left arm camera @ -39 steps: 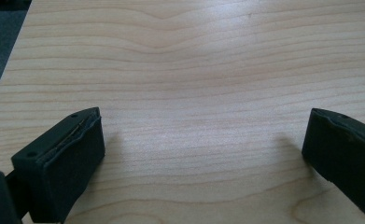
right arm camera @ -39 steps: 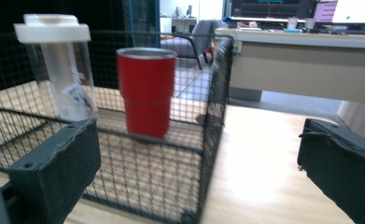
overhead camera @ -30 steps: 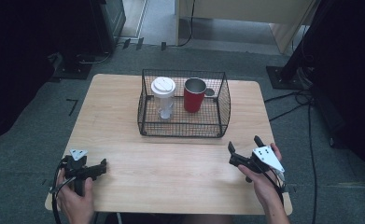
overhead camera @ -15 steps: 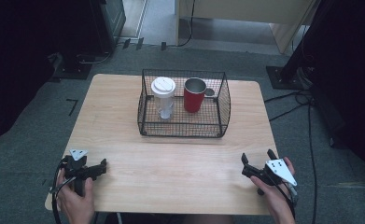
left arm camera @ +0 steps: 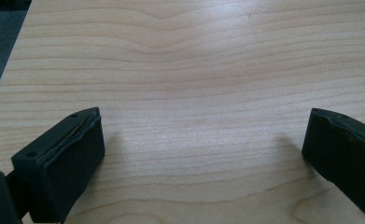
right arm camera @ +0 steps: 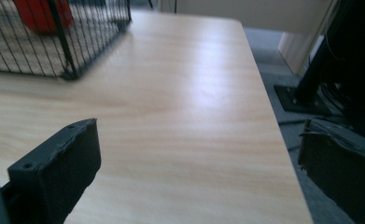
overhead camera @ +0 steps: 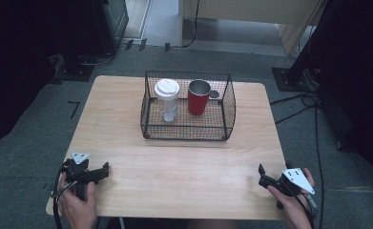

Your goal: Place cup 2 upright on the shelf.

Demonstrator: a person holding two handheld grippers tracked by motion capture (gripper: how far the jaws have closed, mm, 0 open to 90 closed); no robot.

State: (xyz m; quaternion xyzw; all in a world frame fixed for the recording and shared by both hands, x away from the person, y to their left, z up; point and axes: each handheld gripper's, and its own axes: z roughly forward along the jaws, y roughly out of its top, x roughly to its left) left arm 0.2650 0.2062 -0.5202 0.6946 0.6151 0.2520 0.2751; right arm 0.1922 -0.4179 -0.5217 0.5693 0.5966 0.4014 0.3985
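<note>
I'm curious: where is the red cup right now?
In the high view, the red cup stands upright in the wire basket, right of the white-lidded cup.

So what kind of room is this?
Probably a lab or workshop, not a home: a bare wooden table on grey carpet, cables trailing across the floor, and black equipment stands around it.

Your grippers: black jaws, left gripper (overhead camera: 103, 170), right gripper (overhead camera: 262, 172). Table (overhead camera: 184, 167) pale wood grain. Basket (overhead camera: 189, 131) black wire mesh. Cup (overhead camera: 198, 98) red, silver rim. Bottle (overhead camera: 167, 101) clear, white lid.
</note>
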